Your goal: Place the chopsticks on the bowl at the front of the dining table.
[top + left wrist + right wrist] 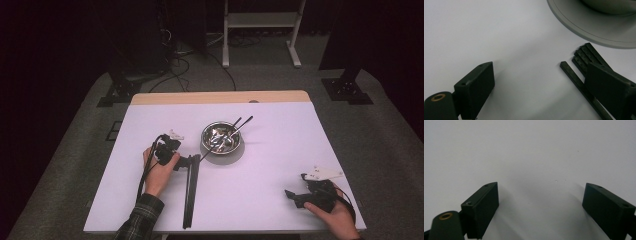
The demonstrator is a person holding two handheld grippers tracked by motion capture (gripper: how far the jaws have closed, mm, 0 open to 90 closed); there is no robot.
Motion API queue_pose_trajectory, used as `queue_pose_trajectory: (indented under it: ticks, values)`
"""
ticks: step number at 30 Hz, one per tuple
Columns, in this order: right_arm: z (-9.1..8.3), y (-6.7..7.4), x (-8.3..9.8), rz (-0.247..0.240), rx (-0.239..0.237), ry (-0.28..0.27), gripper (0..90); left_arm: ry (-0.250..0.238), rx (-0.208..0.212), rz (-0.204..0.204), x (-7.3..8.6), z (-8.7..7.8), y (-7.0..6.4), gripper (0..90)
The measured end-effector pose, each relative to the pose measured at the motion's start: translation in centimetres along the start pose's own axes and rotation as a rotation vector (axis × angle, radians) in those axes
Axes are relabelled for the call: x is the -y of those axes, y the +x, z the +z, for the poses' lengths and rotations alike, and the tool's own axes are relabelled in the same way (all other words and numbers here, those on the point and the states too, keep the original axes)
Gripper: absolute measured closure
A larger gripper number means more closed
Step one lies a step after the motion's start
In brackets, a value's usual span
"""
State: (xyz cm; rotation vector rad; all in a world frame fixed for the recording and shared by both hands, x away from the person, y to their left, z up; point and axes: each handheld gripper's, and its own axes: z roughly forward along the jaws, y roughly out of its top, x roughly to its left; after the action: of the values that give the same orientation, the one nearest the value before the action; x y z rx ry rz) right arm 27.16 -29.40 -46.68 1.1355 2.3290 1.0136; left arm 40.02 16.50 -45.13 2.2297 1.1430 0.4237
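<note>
From the high view, the left hand [159, 170] lies flat on the table [280, 150], its left gripper [186, 161] aimed at 3 o'clock, beside the black sticks [190, 192] that run toward 6 o'clock. The bowl [221, 138] sits at 2 o'clock from it. The right gripper [292, 196] rests near the table's 5 o'clock corner, pointing toward 9 o'clock.

In the left gripper view, the jaws are spread; the stick ends [584, 58] are partly hidden behind the right-hand jaw, and the bowl's rim [594, 32] is cut off at 1 o'clock.

In the right gripper view, the jaws stand wide over bare table [529, 150].

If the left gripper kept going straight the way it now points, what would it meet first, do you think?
Probably the grey plate under the metal bowl. The left gripper is open, with bare table between its jaws and black sticks beside its right jaw. Depth is hard to judge.
</note>
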Motion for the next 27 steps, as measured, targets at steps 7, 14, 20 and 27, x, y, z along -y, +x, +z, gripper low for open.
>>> queue_pose_trajectory:
  ticks: [7,14,20,27]
  values:
    - [0.0,0.0,0.0,0.000,0.001,0.000,12.0,-0.007,0.004,0.007,0.5,-0.3,-0.2,8.5]
    - [0.0,0.0,0.0,0.000,0.001,0.000,12.0,-0.012,0.007,0.013,1.0,-0.7,-0.6,8.5]
    - [0.0,0.0,0.0,-0.001,0.001,-0.001,12.0,-0.018,0.011,0.015,1.6,-1.2,-1.1,8.5]
    - [0.0,0.0,0.0,-0.002,0.001,-0.001,12.0,-0.021,0.015,0.027,2.4,-1.8,-1.6,8.5]
